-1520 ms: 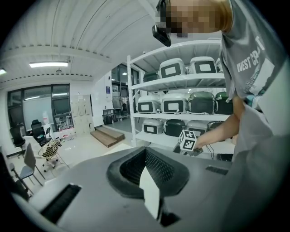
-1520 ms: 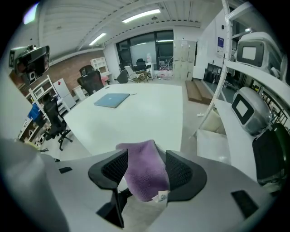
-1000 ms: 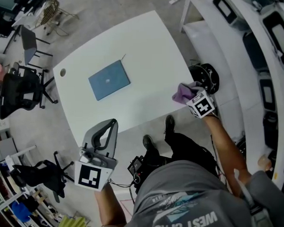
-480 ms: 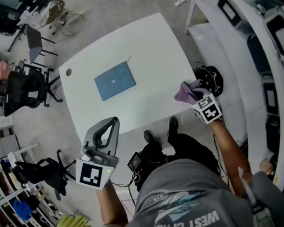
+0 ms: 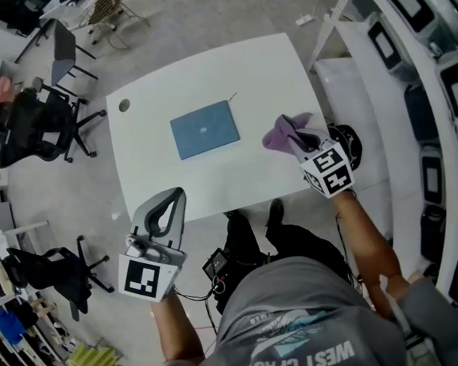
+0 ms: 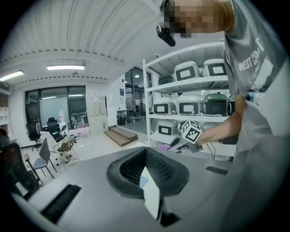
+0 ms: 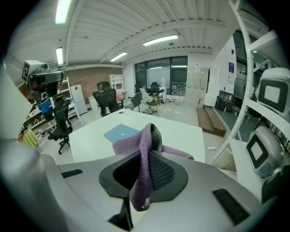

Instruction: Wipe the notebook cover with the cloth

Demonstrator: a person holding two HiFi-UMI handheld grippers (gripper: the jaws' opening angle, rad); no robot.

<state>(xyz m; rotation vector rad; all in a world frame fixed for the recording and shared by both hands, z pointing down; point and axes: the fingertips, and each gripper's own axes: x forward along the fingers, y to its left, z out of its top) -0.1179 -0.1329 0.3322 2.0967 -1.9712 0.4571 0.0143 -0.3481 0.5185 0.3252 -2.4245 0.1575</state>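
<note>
Notebook (image 5: 205, 130): a flat blue rectangle with a smooth cover and a small pale mark at its centre. It lies near the middle of the white worktop, slightly askew to the edges.
Cloth (image 5: 276, 135): purple, fuzzy pile, bunched in soft folds. It sits to the right of the notebook and clear of it, pinched in the right claw (image 5: 295, 139), with one end draping down between the jaws.
Right claw: its jaws have just been closing and now stand narrow, clamped on the cloth. The shells are grey moulded plastic around black meshed pads, and a black-and-white marker cube (image 5: 327, 170) sits behind them.
Left claw (image 5: 178, 195): on the near-left side of the notebook, out past the worktop's edge. Its curved grey fingers form a loop and meet at the tips, with nothing between them.
Worktop (image 5: 210, 66): white, smooth and squarish with rounded corners. A round cable hole (image 5: 123, 105) lies left of the notebook.
Person (image 5: 301, 318): grey printed T-shirt and bare forearms, standing on the near side of the notebook.
Surroundings: black office chairs (image 5: 28, 129) left of the notebook. White shelving (image 5: 428, 74) with rounded machines (image 7: 273, 94) is to its right, on a pale grey floor (image 5: 64, 199).
</note>
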